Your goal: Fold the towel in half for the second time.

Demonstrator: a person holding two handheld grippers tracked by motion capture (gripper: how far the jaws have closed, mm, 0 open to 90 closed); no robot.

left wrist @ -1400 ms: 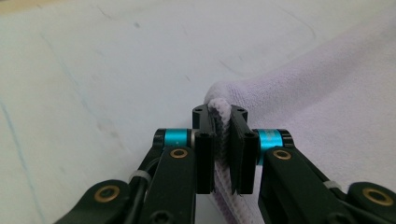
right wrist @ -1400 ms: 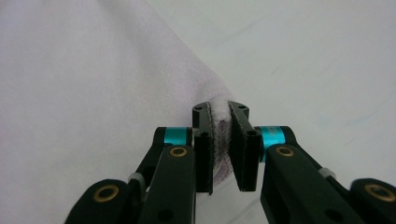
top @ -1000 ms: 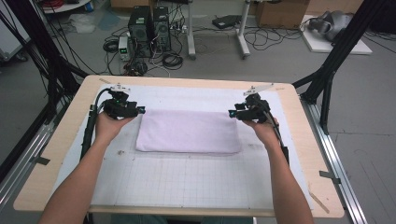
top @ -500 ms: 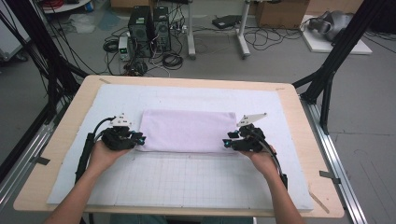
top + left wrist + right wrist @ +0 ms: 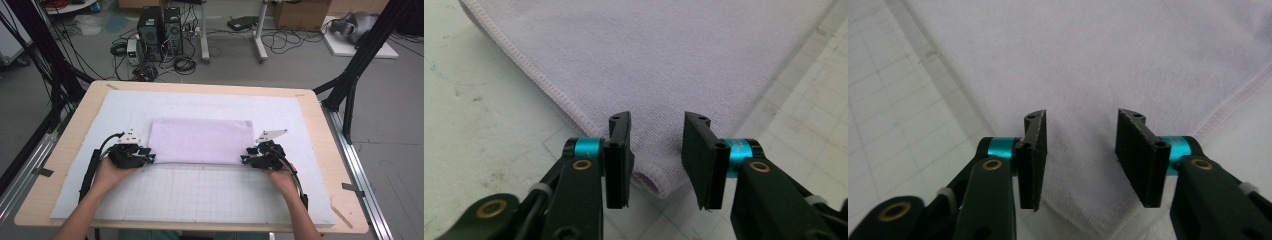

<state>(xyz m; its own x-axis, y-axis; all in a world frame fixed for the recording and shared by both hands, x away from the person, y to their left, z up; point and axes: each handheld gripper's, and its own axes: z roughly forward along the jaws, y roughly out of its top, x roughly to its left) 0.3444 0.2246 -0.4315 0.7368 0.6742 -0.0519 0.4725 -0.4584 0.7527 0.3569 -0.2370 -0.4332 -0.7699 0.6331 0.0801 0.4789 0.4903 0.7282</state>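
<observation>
Straddling towel (image 5: 202, 141) near corners: left gripper (image 5: 656, 155) and right gripper (image 5: 1080, 157), jaws parted, just reopened, gripping nothing, cloth between, poised for pinching and folding.

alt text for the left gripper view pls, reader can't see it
Two black jaws of the left gripper stand open over the near corner of a folded lilac towel, its hemmed tip between them but not pinched. The towel lies on a white mat with a faint grid at right.
</observation>
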